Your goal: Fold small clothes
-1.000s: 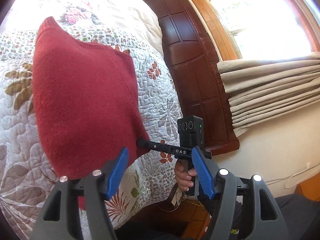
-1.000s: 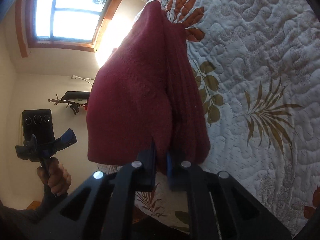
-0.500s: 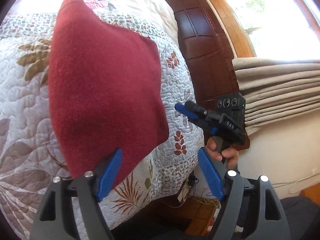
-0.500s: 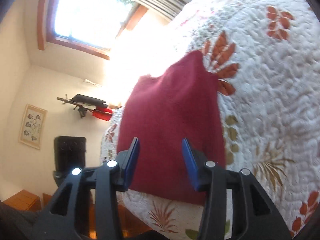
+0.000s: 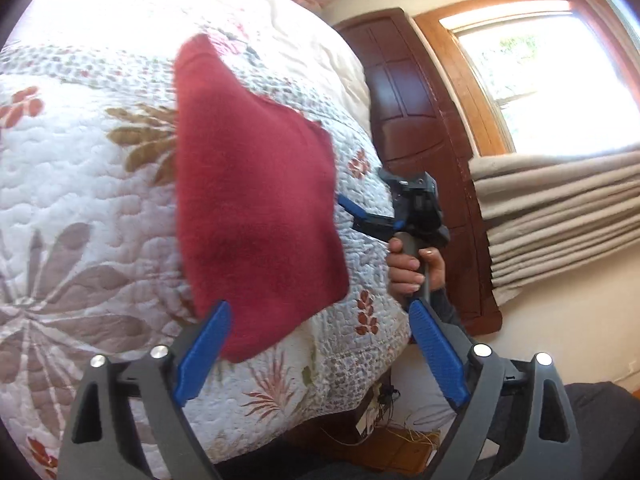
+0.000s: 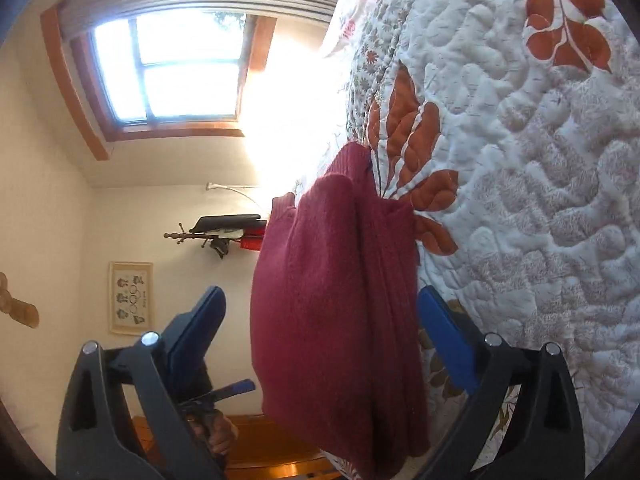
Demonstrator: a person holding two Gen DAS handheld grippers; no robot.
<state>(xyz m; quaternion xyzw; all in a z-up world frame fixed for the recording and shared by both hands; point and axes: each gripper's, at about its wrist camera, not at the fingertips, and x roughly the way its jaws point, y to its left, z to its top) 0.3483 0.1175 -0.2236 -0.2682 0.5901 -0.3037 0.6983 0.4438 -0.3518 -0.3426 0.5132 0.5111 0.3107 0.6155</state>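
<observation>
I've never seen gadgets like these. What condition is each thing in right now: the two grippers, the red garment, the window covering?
Left gripper: open, holding nothing.
Right gripper: open, jaws either side of the garment's near end, not clamped.
Red knit garment: folded in layers, lying on the quilt near the bed's edge.
Quilt: spread over the bed.
Window shade: drawn into folds, window above uncovered.

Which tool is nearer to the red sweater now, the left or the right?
Right. The right tool is open around the red sweater, one finger on each side of its near edge. The left tool is open just before its corner, not touching.
</observation>
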